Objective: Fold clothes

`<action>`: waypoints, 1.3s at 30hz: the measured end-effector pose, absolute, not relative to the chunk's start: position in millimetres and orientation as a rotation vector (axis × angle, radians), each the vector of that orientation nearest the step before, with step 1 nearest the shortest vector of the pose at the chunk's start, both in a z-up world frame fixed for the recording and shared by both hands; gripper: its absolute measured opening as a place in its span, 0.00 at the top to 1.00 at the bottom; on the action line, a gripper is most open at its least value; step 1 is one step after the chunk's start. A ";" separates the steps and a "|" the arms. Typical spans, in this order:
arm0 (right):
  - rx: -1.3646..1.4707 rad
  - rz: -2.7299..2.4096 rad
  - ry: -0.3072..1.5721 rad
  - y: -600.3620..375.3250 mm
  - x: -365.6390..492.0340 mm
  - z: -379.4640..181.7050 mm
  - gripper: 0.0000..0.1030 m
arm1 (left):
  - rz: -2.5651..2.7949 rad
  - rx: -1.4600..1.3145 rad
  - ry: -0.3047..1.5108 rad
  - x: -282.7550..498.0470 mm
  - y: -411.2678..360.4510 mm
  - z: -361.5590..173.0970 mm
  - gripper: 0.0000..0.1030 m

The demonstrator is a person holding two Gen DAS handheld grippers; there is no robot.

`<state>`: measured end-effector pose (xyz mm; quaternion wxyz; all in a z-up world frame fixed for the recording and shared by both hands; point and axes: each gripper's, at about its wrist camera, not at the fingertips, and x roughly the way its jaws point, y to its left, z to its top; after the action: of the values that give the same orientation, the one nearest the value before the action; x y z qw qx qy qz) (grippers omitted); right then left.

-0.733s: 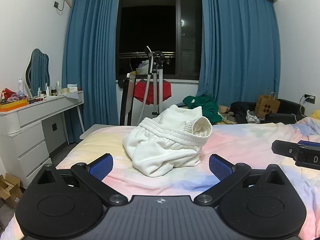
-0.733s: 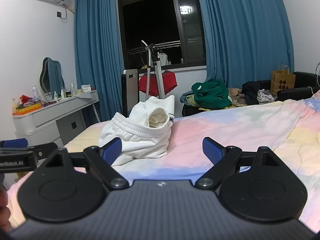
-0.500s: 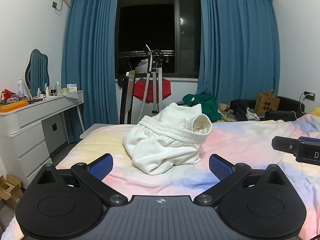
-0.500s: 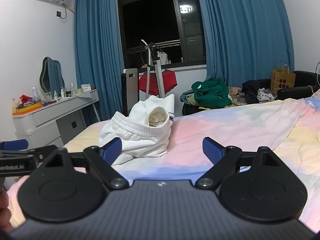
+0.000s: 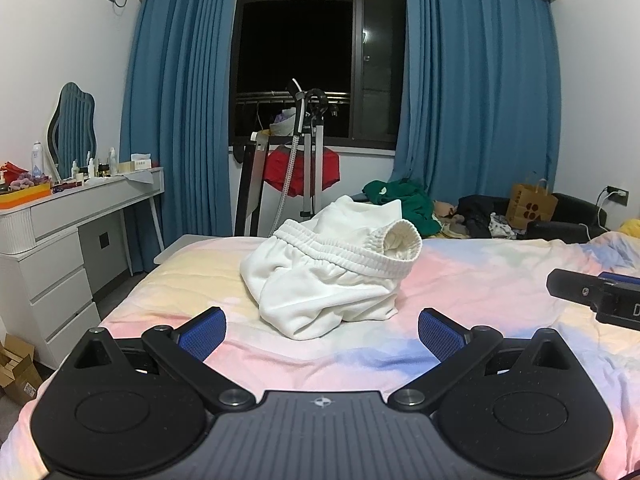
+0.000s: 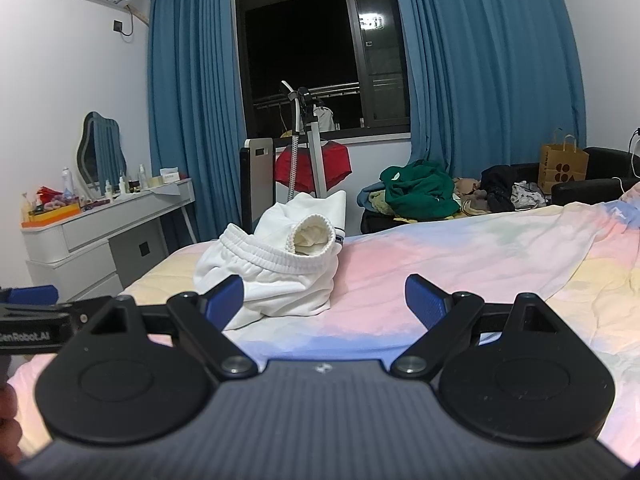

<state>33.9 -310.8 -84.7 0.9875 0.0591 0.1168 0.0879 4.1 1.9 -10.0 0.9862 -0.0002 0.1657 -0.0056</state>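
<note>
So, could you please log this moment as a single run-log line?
phase: approach | left gripper: open, empty | right gripper: open, empty | white garment: crumpled on bed, untouched | fold: not started

In the left wrist view, bare bedspread (image 5: 320,360) fills the lower centre between the wide-spread fingers of the left claw (image 5: 322,330), a free lane up to the crumpled white garment (image 5: 332,280) at centre frame. The right claw (image 5: 592,300) juts in at the right edge. In the right wrist view, the bed (image 6: 460,264) lies bare across centre right; the garment (image 6: 276,268) blocks centre left.
</note>
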 end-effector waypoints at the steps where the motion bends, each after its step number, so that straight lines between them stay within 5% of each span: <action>1: 0.118 0.177 0.234 -310.9 33.3 -84.4 0.14 | -0.011 0.003 0.334 4.5 1.2 -10.6 0.00; 39: 0.253 0.188 0.334 -341.7 61.9 -79.8 0.14 | -0.047 -0.012 0.340 85.0 0.5 3.6 0.00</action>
<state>61.9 -341.7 -79.8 0.9737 0.1255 0.1656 0.0930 85.0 0.5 3.6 0.9853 -0.0059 0.1689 -0.0235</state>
